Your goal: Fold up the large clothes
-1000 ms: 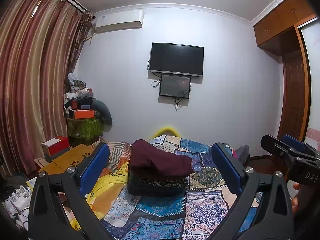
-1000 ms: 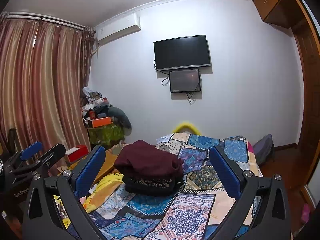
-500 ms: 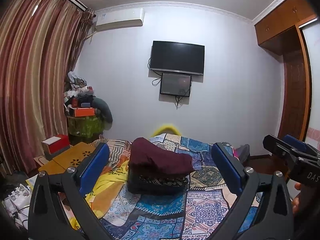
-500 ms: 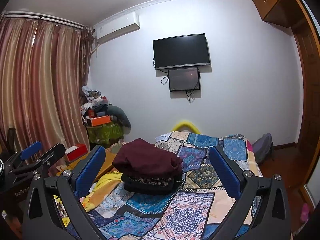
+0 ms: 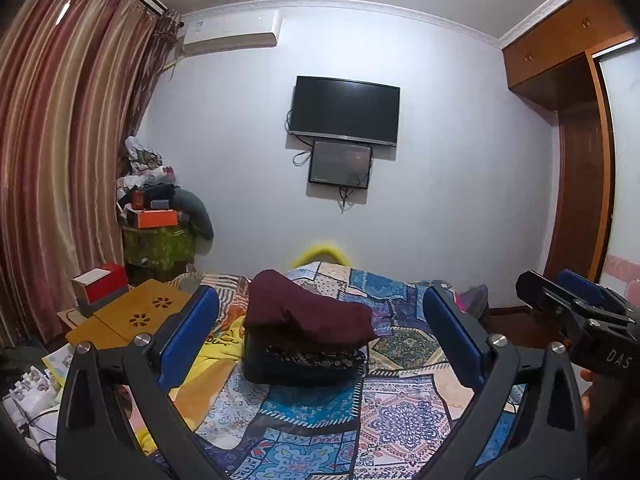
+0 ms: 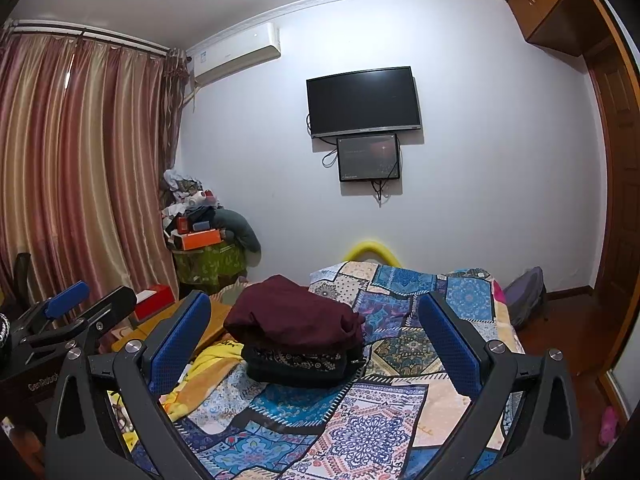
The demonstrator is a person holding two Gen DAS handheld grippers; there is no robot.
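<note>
Maroon garment (image 5: pixel 308 312) folded atop dark stack (image 5: pixel 300 366), left tongs (image 5: pixel 320 334) and right tongs (image 6: pixel 314 330) wide, empty, "DAS" on right tongs

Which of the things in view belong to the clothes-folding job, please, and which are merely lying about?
Job:
maroon garment atop the dark patterned folded clothes
patchwork bedspread
left gripper, open
right gripper, open

Lying about:
wall TV
red box
wooden lap table
cluttered corner pile
</note>
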